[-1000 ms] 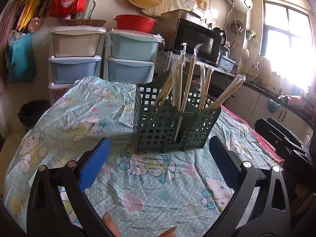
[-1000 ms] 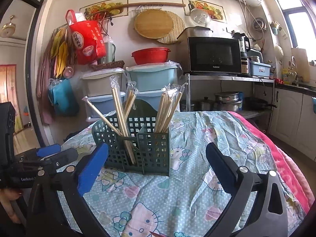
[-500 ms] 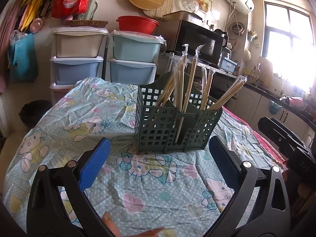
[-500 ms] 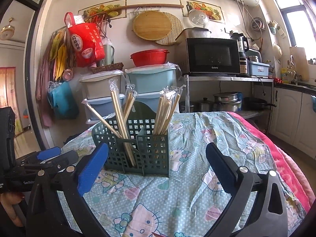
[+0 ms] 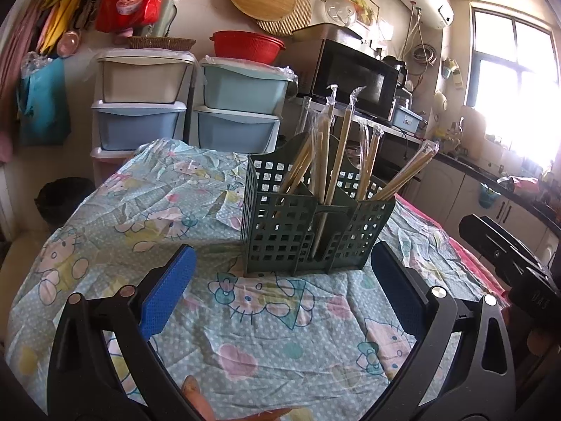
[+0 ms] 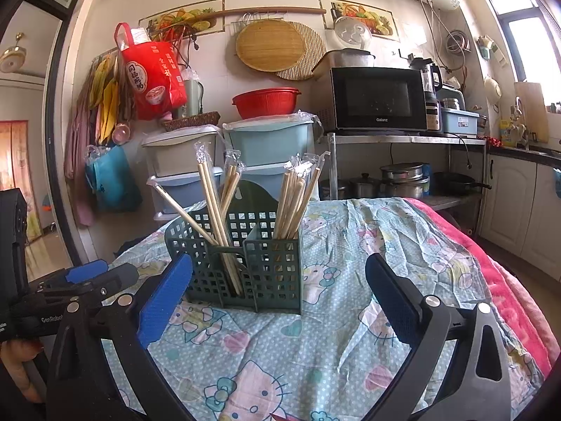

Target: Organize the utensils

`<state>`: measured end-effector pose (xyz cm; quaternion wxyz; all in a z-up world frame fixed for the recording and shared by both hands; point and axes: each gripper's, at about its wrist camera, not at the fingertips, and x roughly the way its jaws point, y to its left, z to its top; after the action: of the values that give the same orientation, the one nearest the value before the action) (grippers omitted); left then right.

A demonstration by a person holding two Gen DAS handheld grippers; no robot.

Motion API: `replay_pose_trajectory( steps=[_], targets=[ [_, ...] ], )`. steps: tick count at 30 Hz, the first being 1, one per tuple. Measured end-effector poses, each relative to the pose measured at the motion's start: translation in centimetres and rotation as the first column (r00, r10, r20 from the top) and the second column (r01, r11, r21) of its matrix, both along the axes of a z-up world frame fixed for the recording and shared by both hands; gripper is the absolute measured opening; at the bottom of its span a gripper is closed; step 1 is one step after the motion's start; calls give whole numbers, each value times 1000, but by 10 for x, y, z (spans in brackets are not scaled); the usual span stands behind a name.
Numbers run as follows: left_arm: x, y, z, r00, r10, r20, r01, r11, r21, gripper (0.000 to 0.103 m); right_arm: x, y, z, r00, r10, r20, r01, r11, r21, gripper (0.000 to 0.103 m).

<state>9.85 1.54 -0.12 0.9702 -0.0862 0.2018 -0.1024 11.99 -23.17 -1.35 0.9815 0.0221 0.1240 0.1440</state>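
Observation:
A dark green lattice utensil caddy (image 5: pixel 308 228) (image 6: pixel 245 263) stands upright on a table covered with a light blue cartoon-cat cloth (image 5: pixel 147 210) (image 6: pixel 385 245). Several plastic-wrapped wooden chopsticks (image 5: pixel 329 147) (image 6: pixel 294 203) lean in its compartments. My left gripper (image 5: pixel 280 280) hangs open a little in front of the caddy, with nothing between its blue pads. Open as well and holding nothing, my right gripper (image 6: pixel 277 287) faces the caddy from the other side. The left gripper (image 6: pixel 87 277) also shows at the left edge of the right wrist view.
Stacked plastic drawers (image 5: pixel 189 105) and a red bowl (image 5: pixel 245 42) stand behind the table. A microwave (image 6: pixel 378 98) sits on a metal shelf with pots (image 6: pixel 403 179) beneath. Pink bedding (image 6: pixel 508 280) edges the table's right side. Kitchen cabinets (image 5: pixel 455 189) run along the right.
Both grippers have drifted slightly, so the caddy sits a touch higher and nearer in each view. Jaws stay open; nothing was grasped or released.

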Motion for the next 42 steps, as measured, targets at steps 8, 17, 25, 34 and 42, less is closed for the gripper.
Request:
replay_pose_trajectory(
  steps=[8, 17, 25, 34, 42],
  targets=[
    [0, 0, 1, 1000, 5, 0, -5, 1000, 4, 92, -3, 0, 2, 1000, 0, 5, 0, 1000, 4, 96],
    [2, 1, 1, 1000, 6, -5, -6, 1000, 8, 92, -4, 0, 2, 1000, 0, 4, 0, 1000, 3, 96],
    [3, 1, 1, 1000, 8, -5, -8, 1000, 9, 92, -3, 1, 2, 1000, 1, 4, -1, 1000, 3, 96],
    [3, 1, 1, 1000, -4, -5, 4, 1000, -1, 92, -3, 1, 2, 1000, 6, -1, -6, 1000, 4, 96],
    [8, 3, -2, 999, 1, -34, -1, 1000, 7, 92, -2, 1, 2, 1000, -12, -15, 12, 1000, -10, 96]
  ],
)
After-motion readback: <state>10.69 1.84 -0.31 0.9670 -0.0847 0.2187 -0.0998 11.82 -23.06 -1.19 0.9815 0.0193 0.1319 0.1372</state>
